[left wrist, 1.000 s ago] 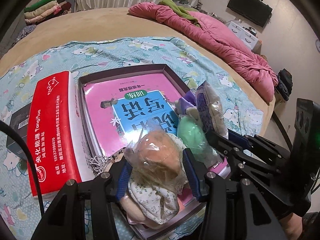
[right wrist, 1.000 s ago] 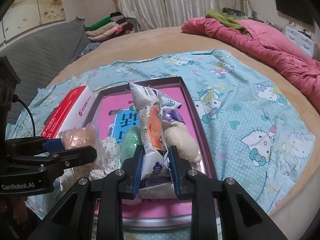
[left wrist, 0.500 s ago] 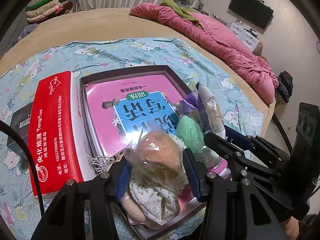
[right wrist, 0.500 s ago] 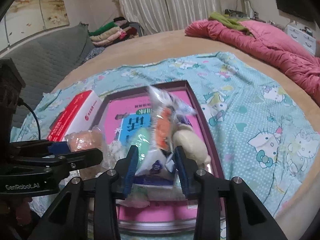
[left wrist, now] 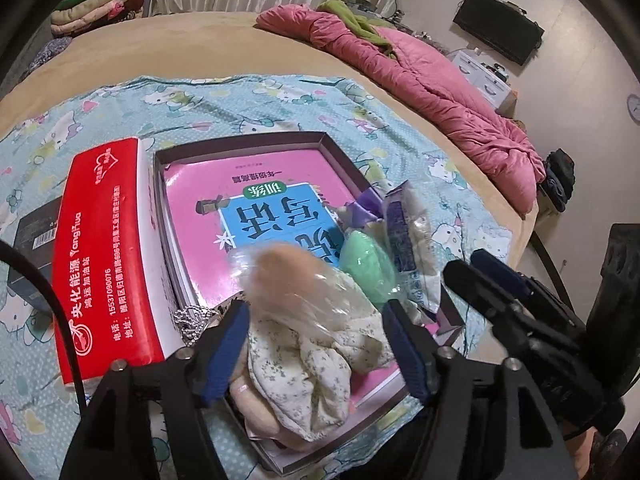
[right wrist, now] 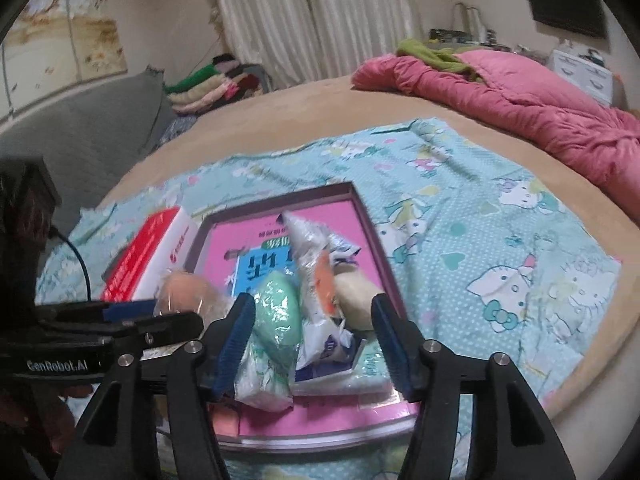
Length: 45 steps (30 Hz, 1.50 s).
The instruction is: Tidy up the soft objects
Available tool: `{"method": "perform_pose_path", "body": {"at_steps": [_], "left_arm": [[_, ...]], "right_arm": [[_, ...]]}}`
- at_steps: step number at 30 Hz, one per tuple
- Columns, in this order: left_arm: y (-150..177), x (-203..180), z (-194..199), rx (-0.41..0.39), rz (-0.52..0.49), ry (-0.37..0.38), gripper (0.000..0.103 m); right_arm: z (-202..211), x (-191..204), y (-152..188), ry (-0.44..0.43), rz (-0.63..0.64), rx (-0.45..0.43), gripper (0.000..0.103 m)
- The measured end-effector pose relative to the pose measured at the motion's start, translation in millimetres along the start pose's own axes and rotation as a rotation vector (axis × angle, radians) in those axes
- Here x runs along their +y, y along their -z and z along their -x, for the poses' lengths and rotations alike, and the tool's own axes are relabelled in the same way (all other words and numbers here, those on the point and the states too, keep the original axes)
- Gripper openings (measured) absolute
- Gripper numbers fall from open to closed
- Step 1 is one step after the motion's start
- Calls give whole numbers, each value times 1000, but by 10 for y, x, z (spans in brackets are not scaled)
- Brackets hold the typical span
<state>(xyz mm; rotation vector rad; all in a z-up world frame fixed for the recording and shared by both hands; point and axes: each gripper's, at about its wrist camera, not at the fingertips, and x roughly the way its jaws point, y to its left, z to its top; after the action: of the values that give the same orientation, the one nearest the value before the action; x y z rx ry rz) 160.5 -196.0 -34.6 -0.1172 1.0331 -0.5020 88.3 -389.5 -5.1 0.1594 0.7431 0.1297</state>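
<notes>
While my left gripper [left wrist: 316, 344] opens, its pads clear the bagged plush [left wrist: 288, 280] lying at the tray's [left wrist: 320, 138] near end: light, squashy, slippery film, best pinched mid-body. Right view: my right gripper [right wrist: 316, 336] opens around the upright packet [right wrist: 316, 280] inside the tray; low rim, open bedspread [right wrist: 500, 240] beyond.

Bed with a cartoon-print sheet

The tan bed [right wrist: 280, 120] carries a teal sheet [right wrist: 480, 240] near, a crumpled pink quilt [right wrist: 520, 96] far right; a shallow box [left wrist: 332, 156] and red carton [left wrist: 104, 248] lie on the sheet.
</notes>
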Motion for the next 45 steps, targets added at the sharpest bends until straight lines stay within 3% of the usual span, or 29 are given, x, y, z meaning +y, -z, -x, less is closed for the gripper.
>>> {"method": "perform_pose_path", "body": {"at_steps": [10, 17, 29, 45], "left_arm": [[26, 27, 251, -47, -3, -18, 77], [86, 81, 556, -92, 3, -49, 88], [276, 126, 1007, -110, -13, -147, 91], [629, 260, 1506, -134, 41, -227, 91]], "right_arm": [[232, 52, -81, 60, -53, -48, 74], [374, 225, -134, 95, -60, -48, 78], [674, 628, -65, 210, -49, -54, 80], [1025, 1170, 202, 264, -10, 21, 83]]}}
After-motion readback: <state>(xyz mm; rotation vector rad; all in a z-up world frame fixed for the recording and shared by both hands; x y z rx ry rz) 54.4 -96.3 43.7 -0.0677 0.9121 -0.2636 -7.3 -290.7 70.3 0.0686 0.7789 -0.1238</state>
